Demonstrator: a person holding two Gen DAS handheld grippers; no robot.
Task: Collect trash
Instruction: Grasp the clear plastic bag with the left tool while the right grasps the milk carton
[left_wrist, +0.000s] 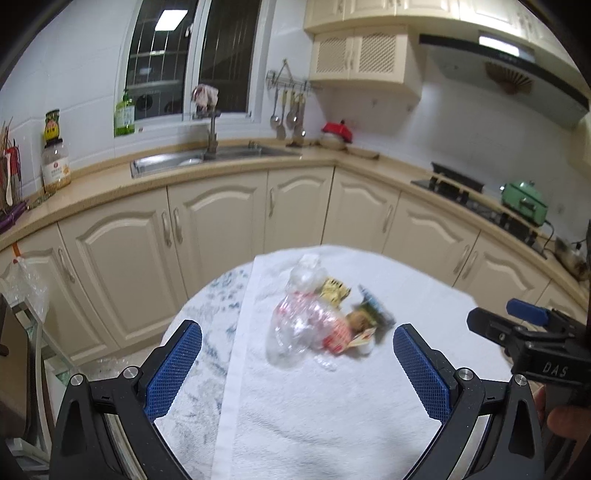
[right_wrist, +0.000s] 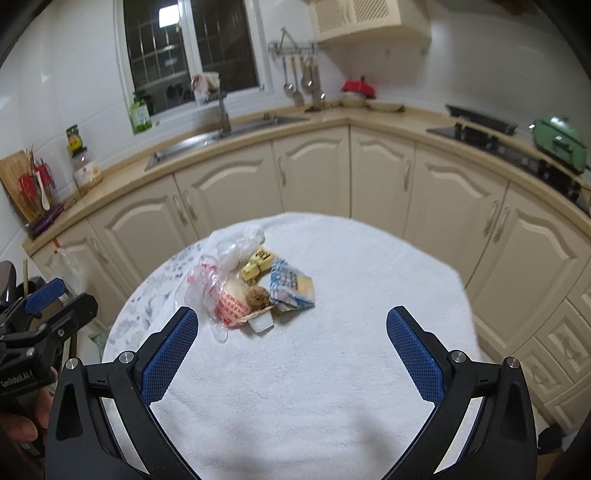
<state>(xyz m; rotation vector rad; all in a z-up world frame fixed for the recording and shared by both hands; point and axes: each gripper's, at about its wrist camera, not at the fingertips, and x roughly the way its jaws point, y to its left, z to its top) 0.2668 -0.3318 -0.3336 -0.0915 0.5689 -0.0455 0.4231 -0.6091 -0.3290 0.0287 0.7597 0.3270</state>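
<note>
Both my grippers, left (left_wrist: 297, 365) and right (right_wrist: 291, 352), have fingers spread empty short of the trash pile (right_wrist: 255, 291); I'd pinch the clear plastic bag (right_wrist: 205, 291) first, low against the white towel (right_wrist: 332, 369).

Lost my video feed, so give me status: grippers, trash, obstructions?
Left gripper and right gripper open, empty. Trash pile untouched on white towel. Nothing blocking.

"What lies ahead of you?"

"My right gripper (right_wrist: 291, 350) hangs wide open above a white towel (right_wrist: 369, 295). Near its far left edge sits a trash pile (right_wrist: 255, 288): clear bag, yellow wrapper, blue packet, small white cup."

"And beside you?"

"The left gripper (right_wrist: 44, 314), low left."
</note>
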